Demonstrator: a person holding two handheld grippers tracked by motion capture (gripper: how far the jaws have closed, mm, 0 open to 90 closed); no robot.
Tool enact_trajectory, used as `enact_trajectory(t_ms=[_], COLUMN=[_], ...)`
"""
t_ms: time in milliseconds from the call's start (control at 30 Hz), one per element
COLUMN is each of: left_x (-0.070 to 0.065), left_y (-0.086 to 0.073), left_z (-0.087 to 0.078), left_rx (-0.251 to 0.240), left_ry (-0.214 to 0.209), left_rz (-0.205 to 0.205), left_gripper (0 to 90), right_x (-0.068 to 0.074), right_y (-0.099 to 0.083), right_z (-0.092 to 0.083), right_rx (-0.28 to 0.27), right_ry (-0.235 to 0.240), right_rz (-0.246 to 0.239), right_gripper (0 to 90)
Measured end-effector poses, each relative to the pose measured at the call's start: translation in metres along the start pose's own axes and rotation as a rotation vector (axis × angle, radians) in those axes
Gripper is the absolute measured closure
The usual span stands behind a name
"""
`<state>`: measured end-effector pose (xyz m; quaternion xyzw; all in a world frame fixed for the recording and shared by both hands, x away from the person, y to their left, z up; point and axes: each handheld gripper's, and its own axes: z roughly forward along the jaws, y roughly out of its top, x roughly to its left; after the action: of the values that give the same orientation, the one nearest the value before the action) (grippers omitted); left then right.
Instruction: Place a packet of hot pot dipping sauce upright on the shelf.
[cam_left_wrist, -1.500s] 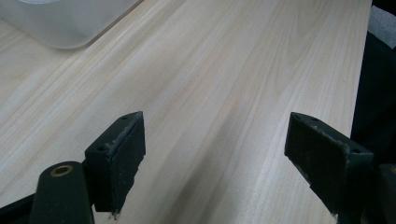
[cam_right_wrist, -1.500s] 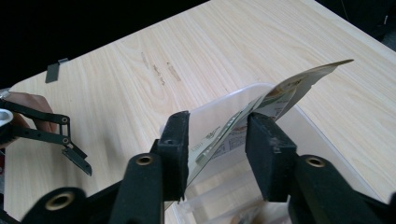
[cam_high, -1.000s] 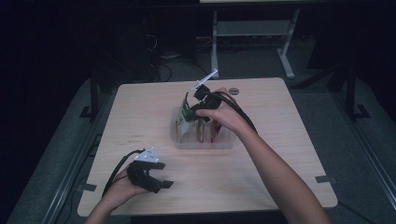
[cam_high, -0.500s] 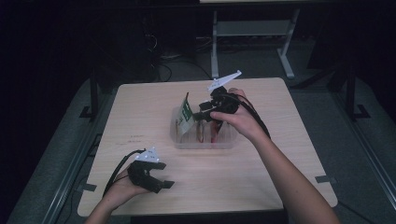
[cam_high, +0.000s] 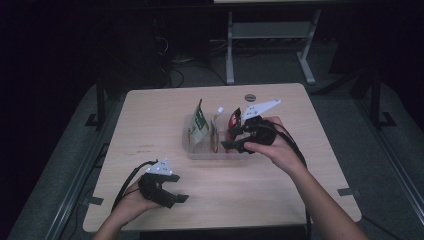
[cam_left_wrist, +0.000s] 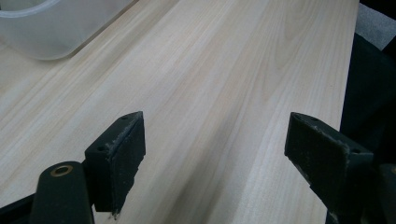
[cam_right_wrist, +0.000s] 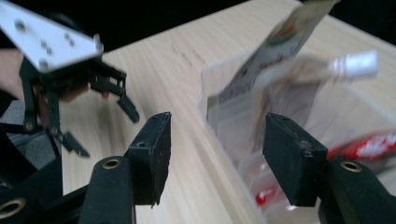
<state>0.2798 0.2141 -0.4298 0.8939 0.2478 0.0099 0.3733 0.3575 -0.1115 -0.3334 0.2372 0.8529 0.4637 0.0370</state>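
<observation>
Since the earlier picture, the right gripper (cam_high: 231, 138) has been carried from above the far side of the clear plastic tub (cam_high: 200, 152) toward the person and to the right, and it is now held low at the tub's right end, with its jaws pointed left across the tub. Its jaws have just been opening, and nothing is seen between them; in the right gripper view they stand apart, with the tub wall (cam_right_wrist: 229, 140) and the bare wooden table (cam_right_wrist: 187, 93) showing through the gap. Inside the tub, a green and white packet (cam_high: 197, 125) is seen standing upright at the left, a pale pouch with a white cap (cam_high: 215, 122) just beside it, and a red packet (cam_high: 234, 120) at the right end, close to the right gripper. The tub is placed near the middle of the table. The left gripper (cam_high: 177, 198) is held over the near left part of the table, well apart from the tub, unmoved since that picture. In the left gripper view its jaws are spread wide with only bare wood between them, and a corner of the tub (cam_left_wrist: 51, 28) is seen at the upper left.
</observation>
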Motion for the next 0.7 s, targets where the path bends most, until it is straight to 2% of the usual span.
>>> enact_trajectory(t_ms=[267, 300, 400, 500, 700], left_x=[-0.002, -0.003, -0.003, -0.003, -0.004], left_y=[0.001, 0.001, 0.001, 0.001, -0.001], left_z=[0.000, 0.001, 0.001, 0.001, 0.005], left_rx=[0.003, 0.004, 0.008, 0.011, 0.002], left_ry=[0.005, 0.002, 0.006, 0.007, 0.010], left_rz=[0.007, -0.001, 0.009, 0.013, 0.021], left_gripper=[20.0, 20.0, 20.0, 20.0, 20.0], right_x=[0.007, 0.008, 0.008, 0.009, 0.009], right_y=[-0.046, -0.052, -0.070, -0.086, -0.113], right_z=[-0.003, -0.004, -0.005, -0.008, -0.009], right_rx=[0.032, 0.041, 0.066, 0.066, 0.110], right_ry=[-0.009, -0.009, -0.022, -0.027, -0.072], right_rz=[0.015, 0.029, 0.038, 0.052, 0.059], right_gripper=[39.3, 39.3, 38.2, 37.2, 34.3])
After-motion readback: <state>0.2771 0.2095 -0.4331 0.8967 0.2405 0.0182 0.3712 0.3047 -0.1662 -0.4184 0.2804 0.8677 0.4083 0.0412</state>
